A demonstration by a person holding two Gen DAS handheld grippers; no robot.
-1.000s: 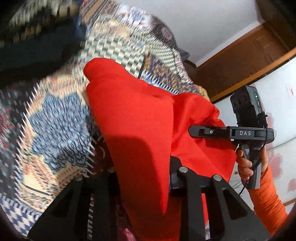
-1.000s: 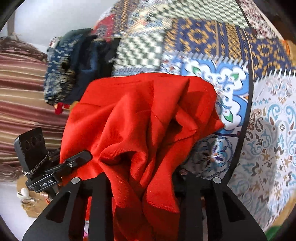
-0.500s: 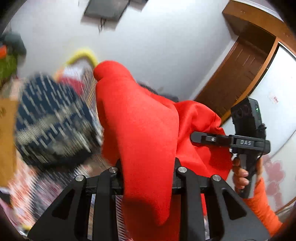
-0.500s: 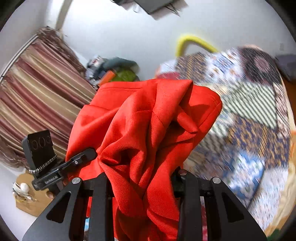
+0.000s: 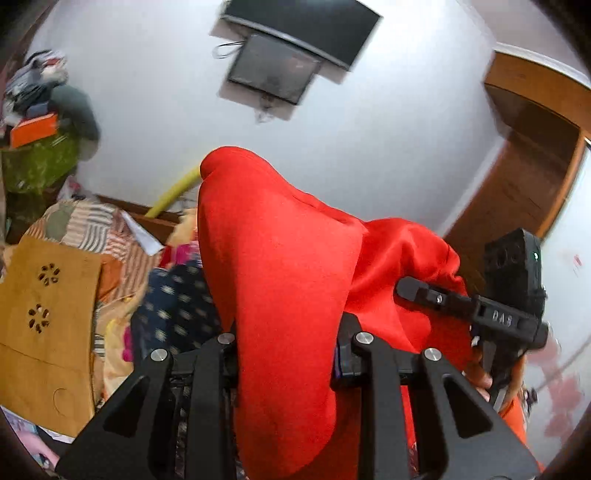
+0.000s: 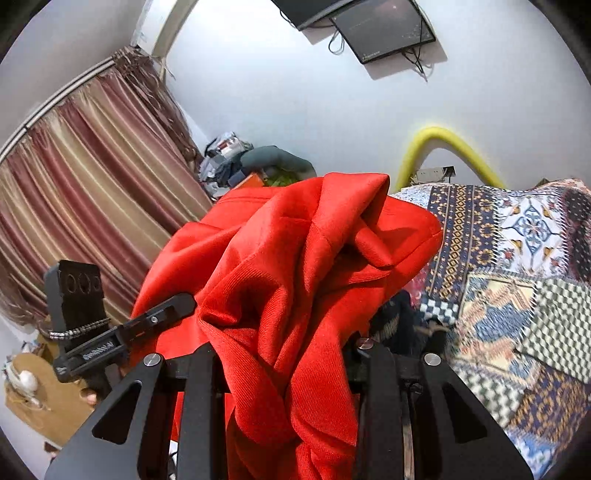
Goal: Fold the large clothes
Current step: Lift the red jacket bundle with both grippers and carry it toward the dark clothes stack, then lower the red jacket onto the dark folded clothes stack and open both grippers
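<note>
The left gripper point(image 5: 286, 354) has a thick fold of the bright red woven-fabric garment point(image 5: 280, 280) bunched between its black fingers, which pinch it; the cloth rises above the fingertips in a rounded peak and spills down past them. To the right of the fingers, the right gripper point(image 5: 410, 286) reaches into the same red cloth, gripped by a hand in an orange sleeve. Beyond the left fingers lie a dark blue dotted cloth point(image 5: 173, 306) and a tan cardboard panel with flower-shaped cut-outs point(image 5: 48, 317).

In the right wrist view the right gripper point(image 6: 288, 358) clamps a crumpled mass of the red garment point(image 6: 295, 266) between its fingers. Left of them the left gripper point(image 6: 173, 308) touches the cloth's edge. Right of the fingers spreads a patterned patchwork bedspread point(image 6: 517, 295); behind, a striped maroon curtain point(image 6: 85, 206) and a wall-mounted dark screen point(image 6: 384, 26).
</note>
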